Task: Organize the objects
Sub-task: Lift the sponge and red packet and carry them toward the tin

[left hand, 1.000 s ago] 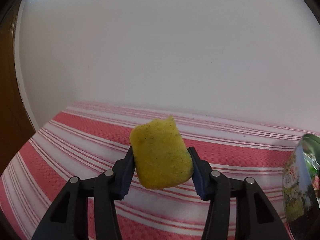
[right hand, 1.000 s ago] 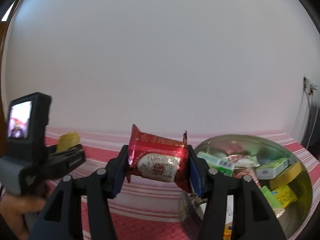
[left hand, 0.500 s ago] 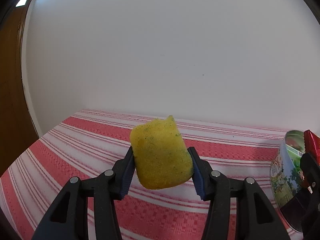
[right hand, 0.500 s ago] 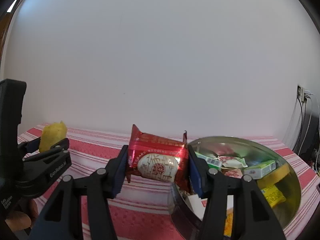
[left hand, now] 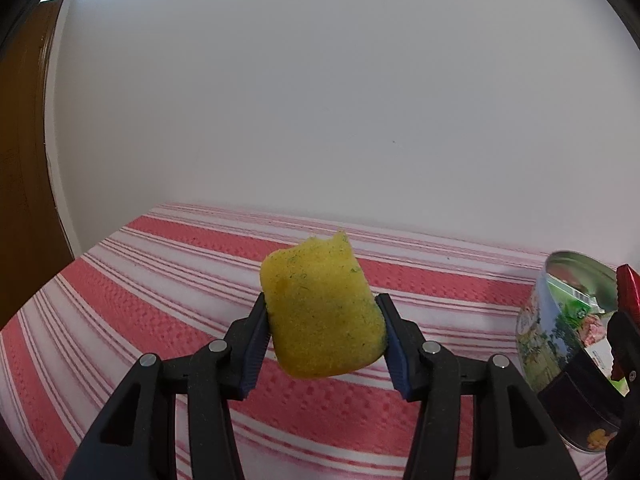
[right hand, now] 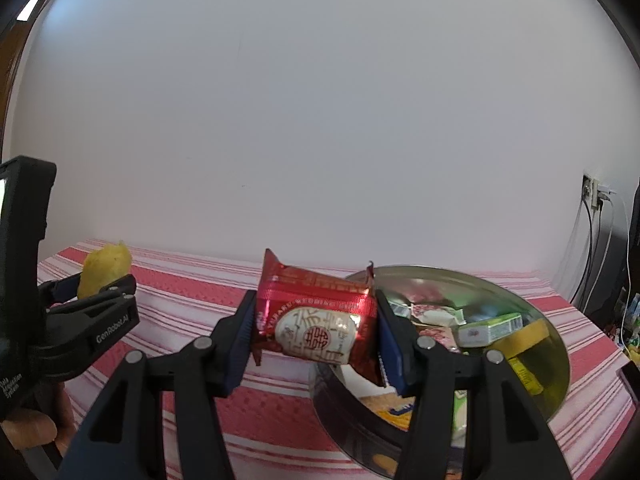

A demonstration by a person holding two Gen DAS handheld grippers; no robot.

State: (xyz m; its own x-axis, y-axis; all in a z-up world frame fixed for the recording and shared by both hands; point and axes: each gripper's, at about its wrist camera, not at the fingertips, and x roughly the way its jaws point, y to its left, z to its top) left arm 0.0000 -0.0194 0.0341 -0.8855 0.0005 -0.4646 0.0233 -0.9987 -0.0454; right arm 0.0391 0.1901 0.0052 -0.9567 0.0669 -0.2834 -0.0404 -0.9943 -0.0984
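Left tongs (left hand: 323, 338) are gripping a yellow sponge (left hand: 322, 310) flecked with green, both blue pads pressing its sides, sponge tilting slightly and hanging above the worktop. A red-and-white striped cloth (left hand: 160, 280) is covering the worktop. A round metal tin (left hand: 560, 344) with a printed side is sitting at the right edge, packets showing inside. Right tongs (left hand: 624, 344) are poking in at the far right, holding a red packet (left hand: 627, 290) over the tin. A white wall (left hand: 320, 100) is filling the background, a brown door (left hand: 20, 160) standing on the left.

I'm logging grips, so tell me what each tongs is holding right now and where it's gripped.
Left tongs pinch a yellow sponge by its lower sides. Right tongs clamp a red snack packet across its two side edges.
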